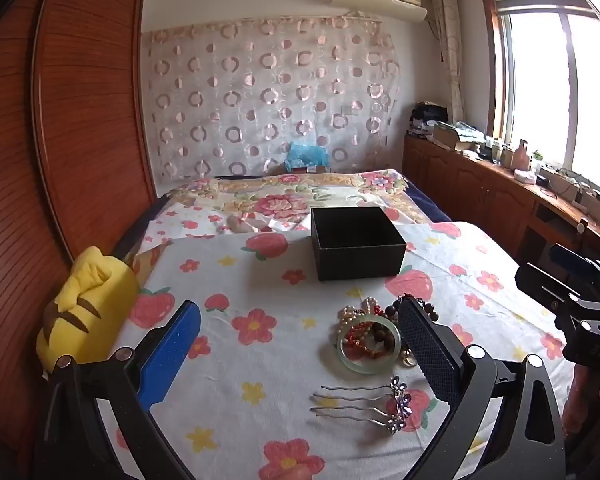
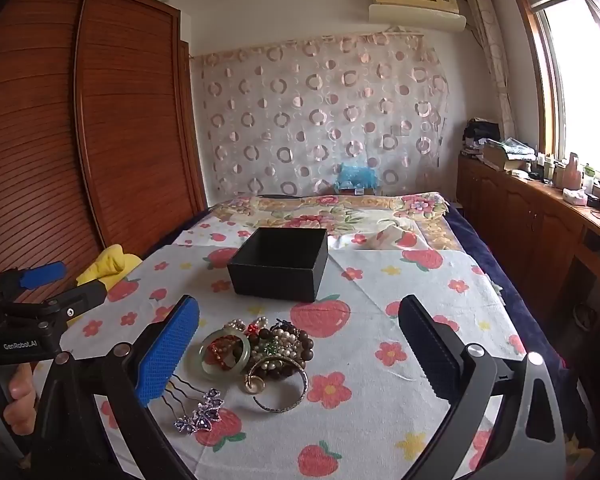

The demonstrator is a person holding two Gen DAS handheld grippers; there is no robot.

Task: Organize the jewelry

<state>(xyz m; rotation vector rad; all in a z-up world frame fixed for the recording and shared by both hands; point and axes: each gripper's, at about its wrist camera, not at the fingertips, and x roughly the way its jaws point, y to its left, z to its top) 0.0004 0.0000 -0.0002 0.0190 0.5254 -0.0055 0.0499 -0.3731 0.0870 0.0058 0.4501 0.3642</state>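
Nearest my left tool [image 1: 300,344] lies a hair comb [image 1: 370,404] with purple flowers on the flowered bed sheet [image 1: 260,280]. Both my tools are spread wide and hold nothing; the right tool [image 2: 300,344] hovers likewise. Beyond the comb, a jade bangle [image 2: 224,354] rests in a heap of bead bracelets [image 2: 284,344], with an open black box [image 2: 280,264] farther back.

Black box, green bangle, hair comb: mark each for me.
Black box [image 1: 360,262], left wrist view, front wall.
Green bangle [image 2: 205,368], right wrist view, lower left rim.
Hair comb [image 1: 398,402], left wrist view, purple flower head.
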